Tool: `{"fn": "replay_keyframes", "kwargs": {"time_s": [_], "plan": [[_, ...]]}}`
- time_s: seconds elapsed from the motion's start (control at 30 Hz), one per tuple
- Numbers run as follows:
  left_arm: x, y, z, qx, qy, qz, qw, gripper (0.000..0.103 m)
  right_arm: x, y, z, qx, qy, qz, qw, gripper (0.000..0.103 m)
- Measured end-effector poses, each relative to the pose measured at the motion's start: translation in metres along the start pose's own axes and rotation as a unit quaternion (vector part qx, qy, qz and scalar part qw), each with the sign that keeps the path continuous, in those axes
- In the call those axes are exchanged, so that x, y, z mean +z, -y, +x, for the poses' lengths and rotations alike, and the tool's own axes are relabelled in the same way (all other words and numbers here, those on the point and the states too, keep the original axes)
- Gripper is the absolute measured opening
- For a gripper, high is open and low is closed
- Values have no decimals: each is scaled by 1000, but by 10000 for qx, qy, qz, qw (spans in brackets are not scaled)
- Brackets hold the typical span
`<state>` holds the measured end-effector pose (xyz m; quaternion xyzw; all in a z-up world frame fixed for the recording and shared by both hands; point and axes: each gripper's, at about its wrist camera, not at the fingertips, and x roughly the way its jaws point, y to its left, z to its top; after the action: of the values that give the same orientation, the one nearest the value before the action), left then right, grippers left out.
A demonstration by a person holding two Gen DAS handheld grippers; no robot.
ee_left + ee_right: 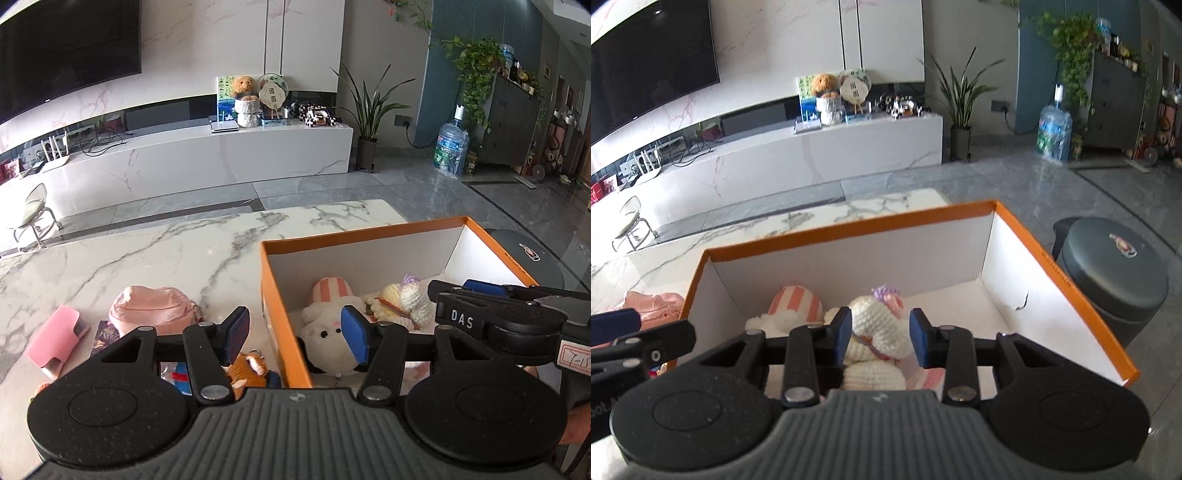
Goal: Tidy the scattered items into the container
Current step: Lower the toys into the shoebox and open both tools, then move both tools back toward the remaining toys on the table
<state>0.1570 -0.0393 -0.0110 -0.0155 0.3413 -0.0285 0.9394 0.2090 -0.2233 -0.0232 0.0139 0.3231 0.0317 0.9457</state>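
An orange box with white inside walls stands on the marble table. In it lie a white plush with a striped pink hat and a cream crochet doll. My left gripper is open and straddles the box's left wall. An orange fox toy lies below it on the table. A pink pouch and a pink case lie to the left. My right gripper is open over the box, its fingers either side of the crochet doll, not closed on it.
A dark round stool stands right of the box. Small cards and trinkets lie by the pouch. Beyond the table are a grey tiled floor, a white TV bench, a potted plant and a water bottle.
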Motion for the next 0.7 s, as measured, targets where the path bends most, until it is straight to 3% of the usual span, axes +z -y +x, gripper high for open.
{"fn": "replay_keyframes", "kwargs": {"time_s": [0.3, 0.43, 0.7], "plan": [[-23, -55, -43, 322, 113, -342, 9988, 65, -34, -16, -65, 36, 789, 376, 9962, 38], [-33, -76, -58, 385, 116, -485, 9980, 65, -44, -31, -95, 262, 992, 481, 9936, 38], [-66, -110, -82, 482, -1, -660, 9967, 65, -75, -84, -130, 739, 1075, -109, 9914, 39]]}}
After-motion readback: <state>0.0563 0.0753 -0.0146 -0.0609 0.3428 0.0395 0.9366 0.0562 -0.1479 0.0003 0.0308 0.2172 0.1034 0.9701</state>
